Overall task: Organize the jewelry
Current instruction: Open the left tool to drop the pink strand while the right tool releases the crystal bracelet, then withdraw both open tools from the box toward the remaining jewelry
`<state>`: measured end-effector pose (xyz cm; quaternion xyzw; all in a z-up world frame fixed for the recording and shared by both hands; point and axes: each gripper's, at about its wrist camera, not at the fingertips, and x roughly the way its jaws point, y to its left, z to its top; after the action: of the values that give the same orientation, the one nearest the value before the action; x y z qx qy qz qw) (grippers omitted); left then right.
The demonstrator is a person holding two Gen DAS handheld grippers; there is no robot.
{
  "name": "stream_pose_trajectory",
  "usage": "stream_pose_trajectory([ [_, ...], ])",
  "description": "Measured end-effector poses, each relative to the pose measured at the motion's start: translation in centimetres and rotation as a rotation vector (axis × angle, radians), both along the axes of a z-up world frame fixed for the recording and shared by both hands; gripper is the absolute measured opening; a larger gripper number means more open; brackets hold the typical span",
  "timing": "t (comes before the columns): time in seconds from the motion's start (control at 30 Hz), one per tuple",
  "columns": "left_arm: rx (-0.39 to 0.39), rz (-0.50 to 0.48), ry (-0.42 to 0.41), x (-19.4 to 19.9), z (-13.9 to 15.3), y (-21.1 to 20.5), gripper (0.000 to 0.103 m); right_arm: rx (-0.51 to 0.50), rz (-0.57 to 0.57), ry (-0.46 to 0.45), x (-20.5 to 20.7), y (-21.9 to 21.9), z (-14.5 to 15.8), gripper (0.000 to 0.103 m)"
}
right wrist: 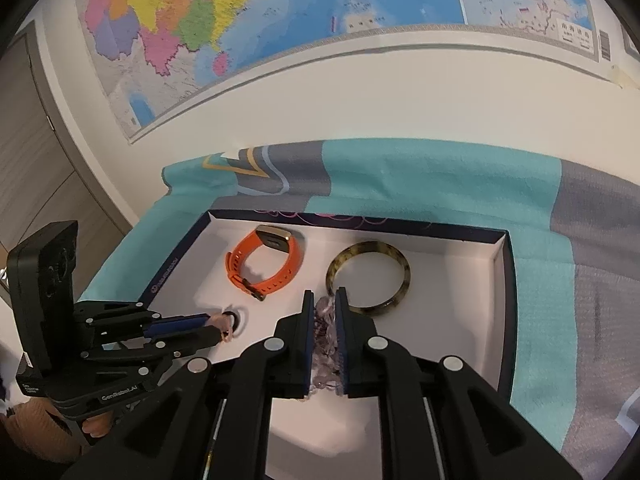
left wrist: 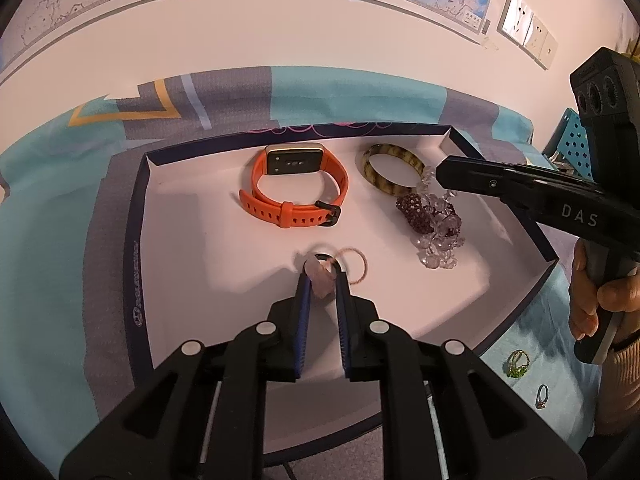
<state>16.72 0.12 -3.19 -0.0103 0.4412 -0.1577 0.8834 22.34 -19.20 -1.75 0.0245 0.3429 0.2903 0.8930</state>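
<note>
A white tray with a dark rim [left wrist: 138, 216] [right wrist: 505, 280] holds an orange watch [left wrist: 296, 188] [right wrist: 264, 264] and a tortoiseshell bangle [left wrist: 390, 170] [right wrist: 368, 278]. My left gripper [left wrist: 321, 274] [right wrist: 224, 326] is shut on a pink stone ring [left wrist: 318, 278], low over the tray's front, next to a thin beaded ring [left wrist: 356, 266]. My right gripper [right wrist: 325, 300] [left wrist: 440, 172] is shut on a clear and purple bead bracelet [right wrist: 326, 344] [left wrist: 434, 222], which hangs down to the tray floor beside the bangle.
The tray rests on a teal and grey cloth [left wrist: 360, 92] [right wrist: 440, 176]. Two small rings, one green [left wrist: 518, 364] and one silver [left wrist: 542, 396], lie on the cloth right of the tray. A wall with maps [right wrist: 280, 20] stands behind.
</note>
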Motion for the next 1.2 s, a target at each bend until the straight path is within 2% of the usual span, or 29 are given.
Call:
stream_pose_trajectory([
  [0.07, -0.002, 0.009, -0.003, -0.1, 0.1, 0.2, 0.02, -0.006, -0.01, 0.001, 0.1, 0.0, -0.1, 0.012],
  [0.1, -0.001, 0.014, -0.008, -0.2, 0.2, 0.2, 0.024, -0.007, -0.012, 0.001, 0.1, -0.1, -0.1, 0.015],
  [0.17, 0.001, 0.024, -0.029, -0.6, 0.7, 0.4, 0.026, -0.007, -0.028, -0.003, 0.0, -0.4, -0.1, 0.022],
  [0.4, 0.005, 0.037, -0.116, -3.6, 2.8, 1.2, 0.035, 0.01, -0.017, -0.034, -2.3, -1.5, 0.8, 0.032],
  [0.53, 0.015, 0.009, -0.151, -6.1, 3.3, 1.3, 0.037, 0.003, 0.015, -0.064, -5.0, -2.1, 1.4, 0.036],
  [0.67, 0.029, -0.06, -0.175, -8.8, 3.4, 0.4, 0.037, 0.001, 0.051, -0.08, -7.9, -2.9, 1.6, 0.037],
  [0.77, 0.001, -0.124, -0.171, -10.6, 3.2, -0.3, 0.037, -0.002, 0.069, -0.075, -10.2, -3.7, 1.0, 0.039],
  [0.93, 0.002, -0.201, -0.162, -12.6, 2.5, -2.2, 0.037, -0.026, 0.067, -0.028, -12.3, -4.3, -1.1, 0.042],
  [1.2, 0.0, -0.233, -0.119, -13.2, 1.0, -3.5, 0.037, -0.039, 0.062, 0.032, -14.0, -3.8, -3.9, 0.042],
])
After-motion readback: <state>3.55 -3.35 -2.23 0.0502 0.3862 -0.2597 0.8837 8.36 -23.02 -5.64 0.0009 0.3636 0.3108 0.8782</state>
